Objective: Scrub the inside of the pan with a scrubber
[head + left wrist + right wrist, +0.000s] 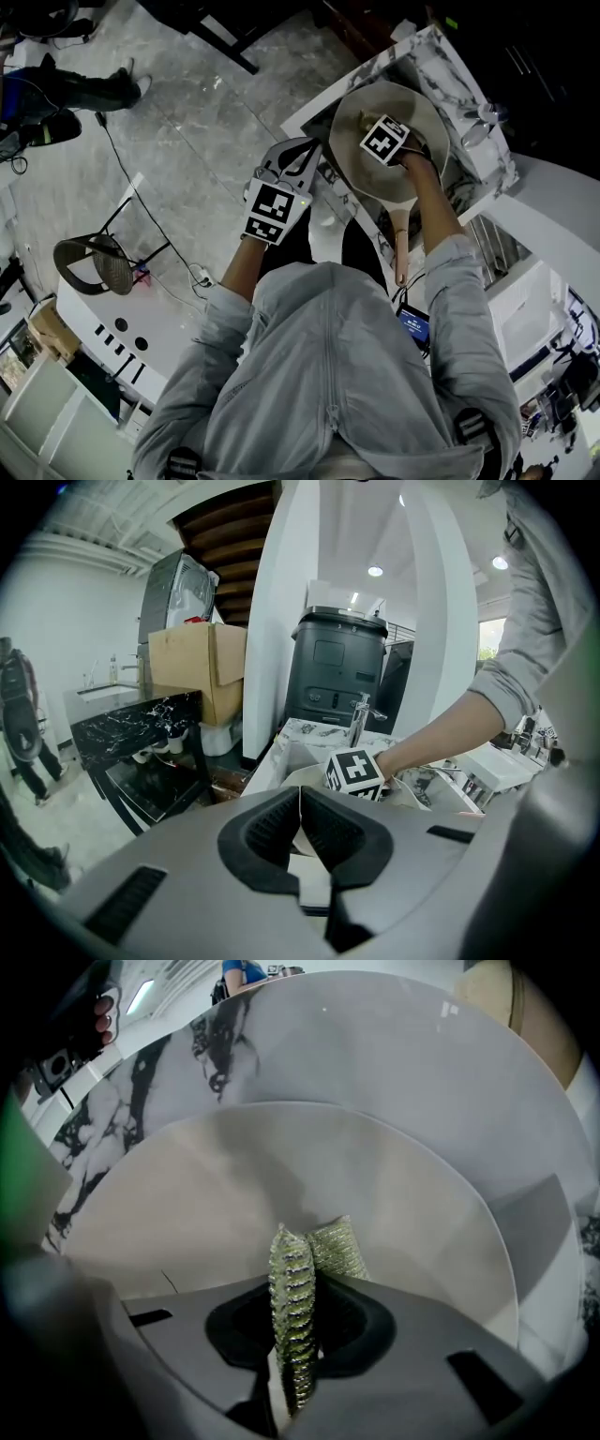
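Observation:
A beige pan [361, 108] lies in the marble sink, its long handle [401, 248] pointing toward me. My right gripper [398, 155] reaches down into the pan, shut on a green-gold mesh scrubber [292, 1307]. The scrubber's folded end [336, 1246] presses on the pan's inner wall [187, 1204]. My left gripper [302, 155] hovers just left of the pan's rim, apart from it. In the left gripper view its jaws meet at the tips [302, 789] with nothing held. Beyond them I see the right gripper's marker cube [355, 771].
The marble sink wall [441, 56] rings the pan, with a faucet [361, 714] at the back. A white counter [553, 206] lies to the right. A cardboard box [192, 663], a dark bin [342, 667] and a round chair [94, 262] stand around.

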Demonstrator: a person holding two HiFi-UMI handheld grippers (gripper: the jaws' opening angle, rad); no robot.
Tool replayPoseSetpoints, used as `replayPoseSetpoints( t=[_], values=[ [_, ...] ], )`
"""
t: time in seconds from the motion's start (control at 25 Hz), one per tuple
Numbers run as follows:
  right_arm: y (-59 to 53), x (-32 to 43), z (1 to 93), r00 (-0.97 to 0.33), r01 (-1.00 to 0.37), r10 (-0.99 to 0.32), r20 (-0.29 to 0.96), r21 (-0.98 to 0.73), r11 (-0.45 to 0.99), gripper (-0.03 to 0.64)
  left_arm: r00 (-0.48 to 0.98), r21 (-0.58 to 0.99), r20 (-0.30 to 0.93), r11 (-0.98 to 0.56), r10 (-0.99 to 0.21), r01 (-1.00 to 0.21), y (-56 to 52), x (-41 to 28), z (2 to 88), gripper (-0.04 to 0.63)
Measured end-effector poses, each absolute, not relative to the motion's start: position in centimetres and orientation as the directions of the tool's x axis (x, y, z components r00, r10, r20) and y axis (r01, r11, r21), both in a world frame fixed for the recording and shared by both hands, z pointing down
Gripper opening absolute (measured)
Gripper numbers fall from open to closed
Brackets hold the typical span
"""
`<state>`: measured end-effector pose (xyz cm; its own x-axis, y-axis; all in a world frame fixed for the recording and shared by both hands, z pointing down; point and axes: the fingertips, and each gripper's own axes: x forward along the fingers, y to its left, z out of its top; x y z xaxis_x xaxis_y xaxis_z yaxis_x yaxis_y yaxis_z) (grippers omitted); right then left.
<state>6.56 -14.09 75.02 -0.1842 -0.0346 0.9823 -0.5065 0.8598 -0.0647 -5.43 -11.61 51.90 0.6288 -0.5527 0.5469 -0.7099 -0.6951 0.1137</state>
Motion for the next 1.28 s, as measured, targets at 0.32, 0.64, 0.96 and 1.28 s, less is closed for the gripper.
replayPoseSetpoints(
  t=[0.32,0.64,0.96,1.28],
  values=[
    [-9.7,3.4,74.3,-0.224,-0.382,0.096,0.97,-0.178,0.907,0.081,0.634,0.114,0.539,-0.697,-0.556,-0.708,-11.3,-5.3,51.6,0.024],
    [-4.9,4.8,73.2,-0.136,-0.323,0.268,0.954,-0.298,0.898,0.081,0.646,0.116,0.526,-0.706,-0.553,-0.699,-10.8,-4.5,51.1,0.024],
    [-1.5,6.7,72.7,-0.116,-0.29,0.409,0.905,-0.425,0.858,0.081,0.654,0.117,0.52,-0.712,-0.55,-0.692,-10.6,-3.8,50.8,0.023],
    [-1.1,10.1,72.9,-0.011,-0.33,0.377,0.926,-0.359,0.873,0.081,0.654,0.114,0.521,-0.715,-0.549,-0.69,-10.5,-3.8,50.9,0.024]
  ],
)
